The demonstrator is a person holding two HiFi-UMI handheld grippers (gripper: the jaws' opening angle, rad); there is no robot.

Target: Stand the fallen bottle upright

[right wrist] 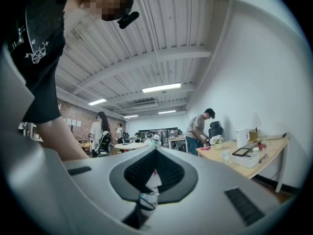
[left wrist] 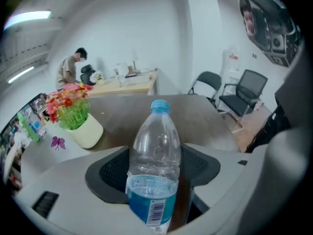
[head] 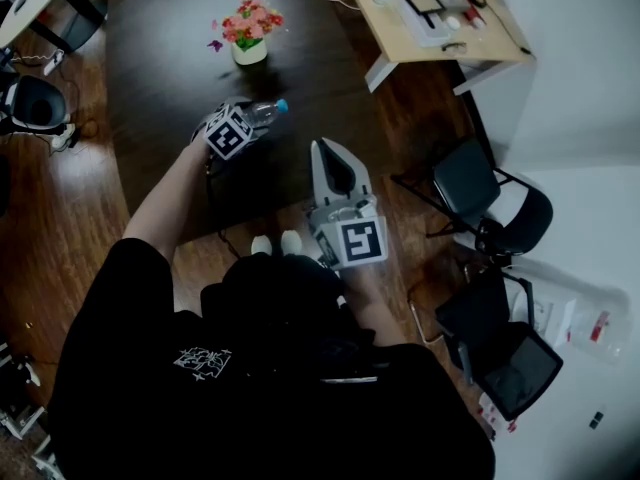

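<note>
A clear plastic water bottle (head: 264, 112) with a blue cap and a blue label lies tilted over the dark table (head: 160, 78), cap toward the right. My left gripper (head: 250, 120) reaches down onto it from the near side. In the left gripper view the bottle (left wrist: 155, 146) fills the gap between the two dark pads (left wrist: 111, 173), which press on its sides, so my left gripper (left wrist: 155, 155) is shut on it. My right gripper (head: 335, 160) hovers level off the table's near edge, fingertips together, holding nothing; its view shows the right gripper (right wrist: 155, 151) pointing across the room.
A cream pot of pink flowers (head: 249, 50) stands on the table beyond the bottle, left of it in the left gripper view (left wrist: 85, 130). A light wood desk (head: 440, 28) with small items is at the back right. Two black chairs (head: 480, 190) (head: 505, 360) stand to my right.
</note>
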